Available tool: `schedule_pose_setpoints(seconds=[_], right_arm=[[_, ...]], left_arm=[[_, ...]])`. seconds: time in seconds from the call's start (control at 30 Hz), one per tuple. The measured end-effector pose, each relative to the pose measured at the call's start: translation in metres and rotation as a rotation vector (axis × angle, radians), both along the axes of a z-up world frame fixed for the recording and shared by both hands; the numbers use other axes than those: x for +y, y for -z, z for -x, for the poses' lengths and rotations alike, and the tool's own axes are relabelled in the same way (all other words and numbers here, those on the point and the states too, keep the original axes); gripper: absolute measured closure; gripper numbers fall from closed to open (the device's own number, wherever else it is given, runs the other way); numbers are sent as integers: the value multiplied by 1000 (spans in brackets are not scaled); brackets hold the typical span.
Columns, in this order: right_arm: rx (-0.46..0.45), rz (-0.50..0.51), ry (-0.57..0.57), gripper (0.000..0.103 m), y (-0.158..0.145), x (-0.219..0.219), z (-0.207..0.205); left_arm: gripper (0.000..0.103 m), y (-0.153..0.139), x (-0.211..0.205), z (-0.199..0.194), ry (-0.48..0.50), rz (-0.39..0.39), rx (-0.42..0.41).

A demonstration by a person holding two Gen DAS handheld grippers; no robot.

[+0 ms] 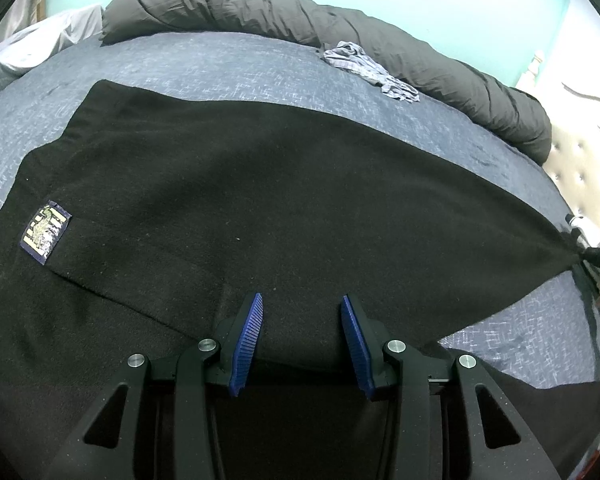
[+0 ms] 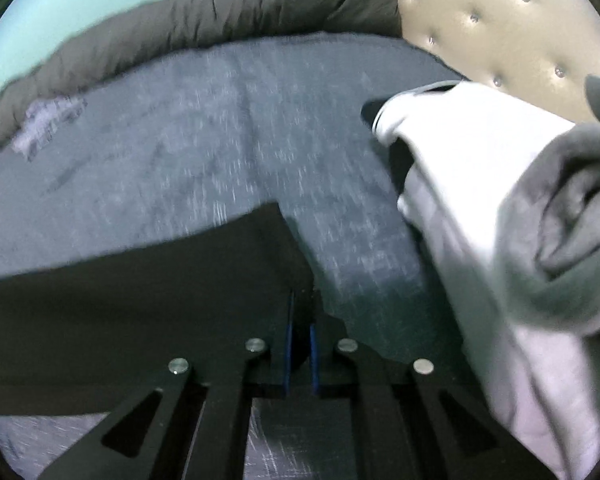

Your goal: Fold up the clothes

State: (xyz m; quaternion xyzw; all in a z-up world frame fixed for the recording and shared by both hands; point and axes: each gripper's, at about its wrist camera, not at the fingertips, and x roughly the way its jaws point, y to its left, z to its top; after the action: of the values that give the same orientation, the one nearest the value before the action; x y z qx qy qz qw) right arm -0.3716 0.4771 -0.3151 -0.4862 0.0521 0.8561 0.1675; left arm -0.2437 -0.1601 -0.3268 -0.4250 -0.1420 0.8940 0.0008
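Fuzzy black fleece garment (image 1: 260,184) spreads across the blue-grey woven bed (image 1: 228,64); right tongs (image 2: 301,344) pinch its corner, left tongs (image 1: 302,340) gape empty.

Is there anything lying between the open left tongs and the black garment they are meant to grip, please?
Nothing visible does. The left tongs hang open directly over the black garment, with only its own cloth beneath them. The small striped cloth lies far off beside the grey duvet.
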Motion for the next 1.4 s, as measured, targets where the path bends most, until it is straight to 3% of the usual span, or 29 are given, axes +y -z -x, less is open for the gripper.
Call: schedule_pose_setpoints(seconds=[0.07, 0.17, 0.37, 0.43, 0.53, 0.7, 0.9, 1.0, 1.17, 1.4], right_arm=[[-16, -34, 9, 95, 6, -4, -2], [-10, -65, 41, 78, 4, -7, -8], [57, -95, 1, 76, -21, -32, -22], [89, -90, -34, 66, -31, -45, -29], [107, -145, -70, 59, -41, -63, -31], [163, 9, -118, 56, -49, -91, -57], [122, 177, -238, 55, -50, -144, -106], [112, 263, -284, 48, -54, -165, -128], [66, 287, -454, 45, -53, -238, -162], [-31, 334, -655, 45, -24, -342, -185]], left_arm=[[58, 0, -1, 1, -1, -5, -1], [58, -1, -2, 1, -2, -14, 1], [58, -8, -4, -3, -7, -23, 18], [58, -11, -6, -4, -6, -23, 26], [58, -15, -9, -8, -10, -28, 32], [58, -27, -21, -19, -29, -47, 49], [54, -35, -35, -44, -47, -62, 24], [52, -37, -41, -63, -68, -57, 10], [51, -41, -55, -100, -111, -61, -20], [49, -46, -82, -145, -156, -83, -57]])
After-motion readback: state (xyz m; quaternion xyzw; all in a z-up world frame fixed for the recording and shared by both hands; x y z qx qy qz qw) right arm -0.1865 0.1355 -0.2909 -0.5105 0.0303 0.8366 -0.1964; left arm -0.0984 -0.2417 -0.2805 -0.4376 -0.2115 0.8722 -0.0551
